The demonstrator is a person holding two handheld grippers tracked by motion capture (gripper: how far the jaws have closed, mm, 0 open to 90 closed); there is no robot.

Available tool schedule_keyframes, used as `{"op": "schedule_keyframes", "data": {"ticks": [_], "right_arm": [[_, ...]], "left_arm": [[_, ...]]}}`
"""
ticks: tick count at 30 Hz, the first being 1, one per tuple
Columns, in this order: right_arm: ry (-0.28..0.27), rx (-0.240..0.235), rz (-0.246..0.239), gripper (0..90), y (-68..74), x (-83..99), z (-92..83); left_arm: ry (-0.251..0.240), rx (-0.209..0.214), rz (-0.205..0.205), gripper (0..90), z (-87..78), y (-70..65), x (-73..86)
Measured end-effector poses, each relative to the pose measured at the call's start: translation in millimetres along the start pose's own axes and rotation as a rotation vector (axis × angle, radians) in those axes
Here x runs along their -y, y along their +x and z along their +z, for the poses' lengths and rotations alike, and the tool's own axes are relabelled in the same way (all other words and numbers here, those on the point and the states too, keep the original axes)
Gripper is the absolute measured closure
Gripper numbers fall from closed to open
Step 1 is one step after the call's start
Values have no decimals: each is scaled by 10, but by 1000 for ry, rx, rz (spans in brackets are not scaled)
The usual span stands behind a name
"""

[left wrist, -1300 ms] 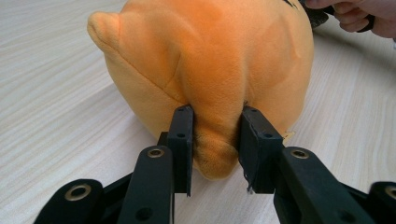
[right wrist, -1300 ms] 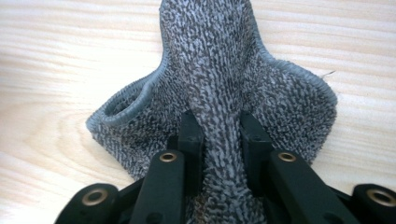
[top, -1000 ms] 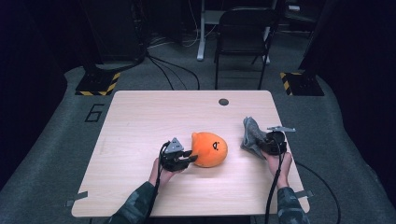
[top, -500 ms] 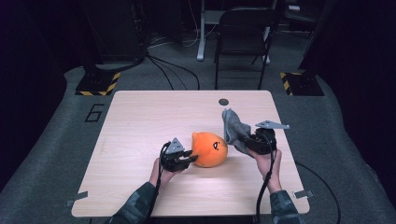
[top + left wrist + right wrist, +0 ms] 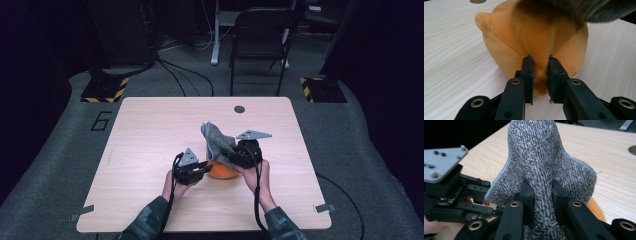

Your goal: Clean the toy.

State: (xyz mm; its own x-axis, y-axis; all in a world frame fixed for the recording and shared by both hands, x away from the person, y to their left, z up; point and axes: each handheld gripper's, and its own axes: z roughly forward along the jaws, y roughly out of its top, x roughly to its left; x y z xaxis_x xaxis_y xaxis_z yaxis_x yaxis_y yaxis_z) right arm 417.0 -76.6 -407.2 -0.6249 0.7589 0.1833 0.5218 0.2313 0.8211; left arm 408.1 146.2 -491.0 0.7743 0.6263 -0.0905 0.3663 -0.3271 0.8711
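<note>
High view, lower centre: the left gripper (image 5: 201, 167), its jaws having just closed further, pinches a fold of the orange plush toy (image 5: 222, 171) resting on the tabletop (image 5: 150, 130). The right gripper (image 5: 231, 155) clamps the grey cloth (image 5: 215, 140), held directly above the toy. Judged: both grasps complete; draping or wiping remains. Beyond, a chair (image 5: 260, 45) stands on grey floor in the upper frame.

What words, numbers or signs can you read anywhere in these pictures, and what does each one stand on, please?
"6": a dark numeral on the grey floor mat, left of the table.
Yellow-and-black hazard stripes, without lettering, edge the two floor plates behind the table.
The orange plush toy has a small tag at its seam, too small to read.
</note>
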Motion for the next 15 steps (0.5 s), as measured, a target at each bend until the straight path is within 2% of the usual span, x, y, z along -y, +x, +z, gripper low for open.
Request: {"op": "schedule_keyframes", "data": {"ticks": [3,6,9,10,12,13,15], "right_arm": [[19,12,-22,751,38,2,98],[66,26,-31,753,-2,67,221],[90,38,-14,757,-88,148,307],[89,36,-12,757,-104,159,312],[86,39,-8,758,-123,174,310],[86,42,-13,757,-120,175,307],[87,48,-15,757,-98,180,308]], "left_arm": [[-8,9,-1,774,-2,5,3],[0,2,15,754,14,9,8],[15,8,0,563,19,34,19],[15,11,-19,536,23,38,25],[36,10,-16,486,34,55,37],[43,12,-18,486,42,48,43],[43,10,1,552,41,28,50]]}}
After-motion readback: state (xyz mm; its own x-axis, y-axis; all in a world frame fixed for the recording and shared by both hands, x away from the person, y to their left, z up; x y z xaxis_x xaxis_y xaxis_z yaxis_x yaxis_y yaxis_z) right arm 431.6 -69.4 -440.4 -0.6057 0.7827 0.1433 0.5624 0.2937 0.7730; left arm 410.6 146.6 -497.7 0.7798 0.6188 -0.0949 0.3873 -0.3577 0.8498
